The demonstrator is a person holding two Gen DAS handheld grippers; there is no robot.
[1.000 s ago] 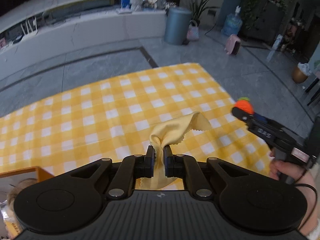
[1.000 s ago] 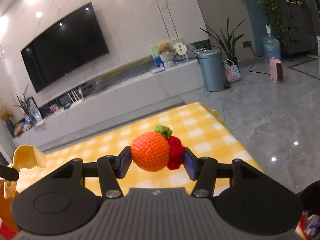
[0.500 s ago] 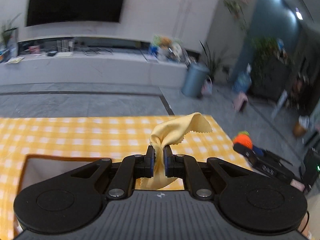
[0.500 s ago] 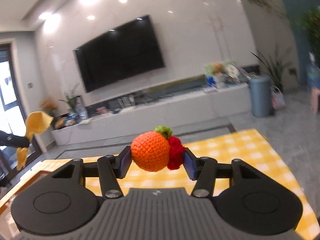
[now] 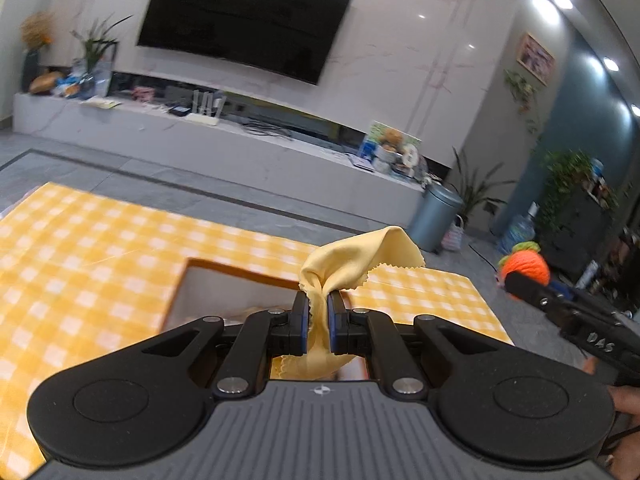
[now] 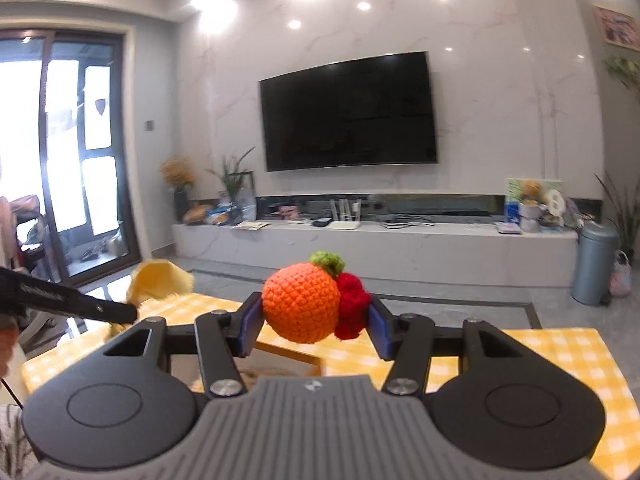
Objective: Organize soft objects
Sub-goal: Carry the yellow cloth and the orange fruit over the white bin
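The left gripper (image 5: 318, 322) is clenched on a yellow cloth (image 5: 352, 256), its fingers nearly closed because the fabric is so thin. The cloth is pinched mid-length, so one end flops up above the fingers and the other hangs below. It is limp and smooth, with zigzag-cut edges. It hangs over the box (image 5: 224, 280), an open, wooden-rimmed tray with a pale inside, sitting near the table's near edge on the yellow checked tablecloth (image 5: 92, 248). That is probably where it goes. The right gripper (image 6: 314, 322) grasps a crocheted orange (image 6: 300, 300) from both sides, raised clear of the table's right end; it is round and nubbly, with a green tuft and a red knot.
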